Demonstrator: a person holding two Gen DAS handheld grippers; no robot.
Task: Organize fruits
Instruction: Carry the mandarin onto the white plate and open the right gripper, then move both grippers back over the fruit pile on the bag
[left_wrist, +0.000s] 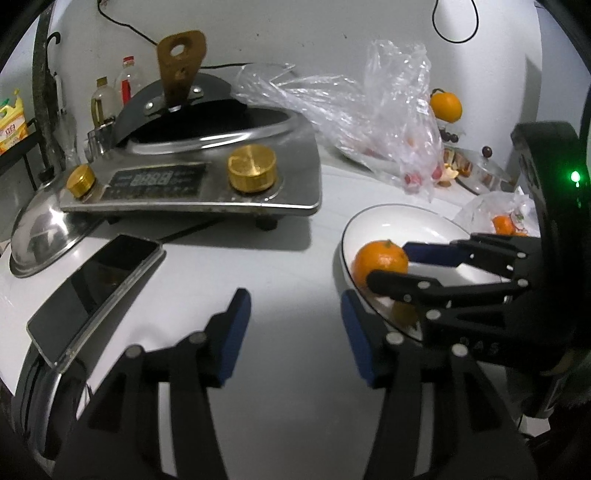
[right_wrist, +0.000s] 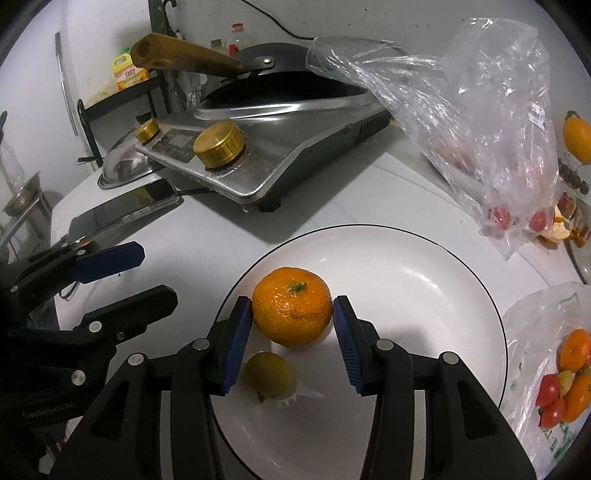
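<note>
Plainly the step in hand is setting fruit on the plate (right_wrist: 424, 266), a wide white dish with a dark rim that sits on the white counter (right_wrist: 207, 236) in front of the steel cooker (right_wrist: 280, 155). Over it the right gripper (right_wrist: 292, 325) holds the orange (right_wrist: 291, 306) between its blue pads, both touching the peel, stem up; whether the fruit rests on the dish or hangs just above it I cannot tell. A smaller yellow-green fruit (right_wrist: 271, 374) lies on the plate just beneath. The left gripper (left_wrist: 295, 328) hovers spread wide and empty over bare counter, between the phone (left_wrist: 96, 291) and the plate. Next, I judge, the right jaws should ease apart gently so the orange does not roll, then go to the bag (right_wrist: 554, 369) at the right for more. As for writing, the bag's green print and the yellow bottle's (right_wrist: 129, 74) red label are too blurred to read.
</note>
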